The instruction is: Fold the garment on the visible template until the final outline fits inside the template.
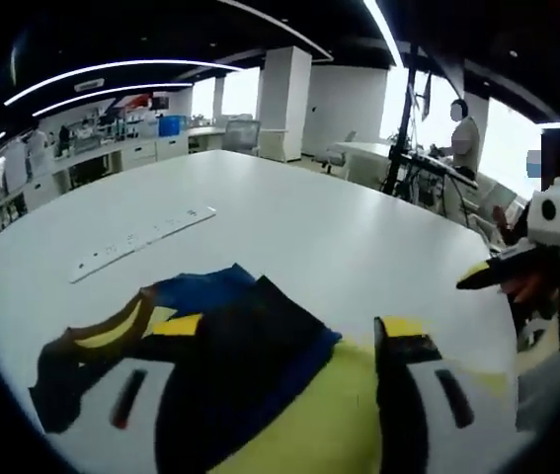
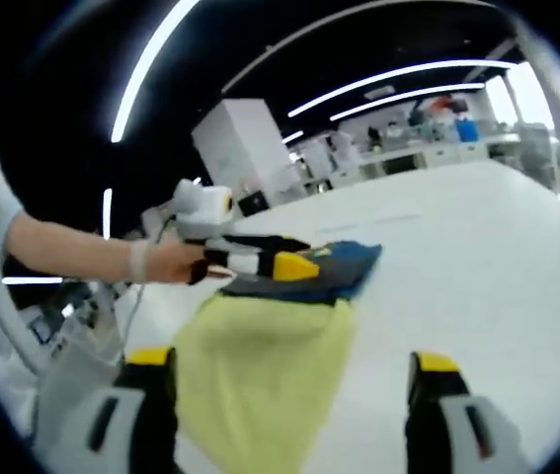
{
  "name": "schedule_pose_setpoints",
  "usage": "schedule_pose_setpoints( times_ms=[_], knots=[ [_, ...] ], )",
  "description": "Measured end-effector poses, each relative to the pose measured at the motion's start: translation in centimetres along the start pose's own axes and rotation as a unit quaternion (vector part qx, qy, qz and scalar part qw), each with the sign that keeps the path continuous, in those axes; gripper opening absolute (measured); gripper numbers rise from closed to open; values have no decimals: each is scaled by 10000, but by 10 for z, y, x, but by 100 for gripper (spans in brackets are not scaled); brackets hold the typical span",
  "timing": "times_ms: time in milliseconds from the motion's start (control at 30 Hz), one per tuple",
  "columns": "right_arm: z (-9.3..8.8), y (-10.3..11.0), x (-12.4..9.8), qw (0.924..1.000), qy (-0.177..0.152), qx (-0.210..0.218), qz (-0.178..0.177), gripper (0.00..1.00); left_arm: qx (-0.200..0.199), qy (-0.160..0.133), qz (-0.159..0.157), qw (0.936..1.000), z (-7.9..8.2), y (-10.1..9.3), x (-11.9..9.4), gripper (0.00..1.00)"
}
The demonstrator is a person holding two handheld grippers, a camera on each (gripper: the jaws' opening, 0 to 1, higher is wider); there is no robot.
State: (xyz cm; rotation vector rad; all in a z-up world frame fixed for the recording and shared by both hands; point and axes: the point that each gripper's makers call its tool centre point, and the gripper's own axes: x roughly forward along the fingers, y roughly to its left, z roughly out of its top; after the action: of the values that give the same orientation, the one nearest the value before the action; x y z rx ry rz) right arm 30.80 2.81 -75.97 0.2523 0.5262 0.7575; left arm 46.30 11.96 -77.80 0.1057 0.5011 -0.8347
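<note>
A garment with a yellow body (image 2: 260, 365) and a dark blue and black part (image 2: 334, 265) lies on the white table (image 2: 477, 247). In the left gripper view the dark fold (image 1: 250, 365) and the yellow cloth (image 1: 319, 415) spread between my left gripper's (image 1: 260, 326) wide-apart jaws, so it is open. From the right gripper view the left gripper (image 2: 294, 265) sits low over the dark part, held by a hand (image 2: 166, 260). My right gripper (image 2: 289, 357) is open over the yellow cloth's near end. It also shows as the right gripper (image 1: 477, 278) at the table's right side.
A white power strip (image 1: 141, 240) lies on the table (image 1: 339, 227) beyond the garment. Bare tabletop stretches far behind it. Office chairs, desks and a white pillar (image 1: 284, 104) stand past the table; a person (image 1: 464, 133) stands at the back right.
</note>
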Motion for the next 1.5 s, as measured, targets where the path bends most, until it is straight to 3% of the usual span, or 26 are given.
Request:
schedule_pose_setpoints(
  times_ms=[233,400,800,967,1267,1500],
  knots=[
    [2,12,10,9993,232,-241,169,97,-83,-287,208,9993,1,9,-31,93],
    [14,22,15,9986,248,-394,265,98,-65,-426,328,9985,3,15,-61,97],
    [18,22,14,9971,379,-590,285,97,-106,-689,678,9953,-10,30,-132,99],
    [14,20,12,9962,487,-667,269,97,80,-531,797,9954,-28,29,-162,97],
    [8,20,10,9951,589,-741,284,96,-75,-456,1072,9932,-53,42,-205,94],
    [5,21,10,9948,623,-748,301,96,-246,-460,1413,9886,-67,46,-221,89]
  ],
)
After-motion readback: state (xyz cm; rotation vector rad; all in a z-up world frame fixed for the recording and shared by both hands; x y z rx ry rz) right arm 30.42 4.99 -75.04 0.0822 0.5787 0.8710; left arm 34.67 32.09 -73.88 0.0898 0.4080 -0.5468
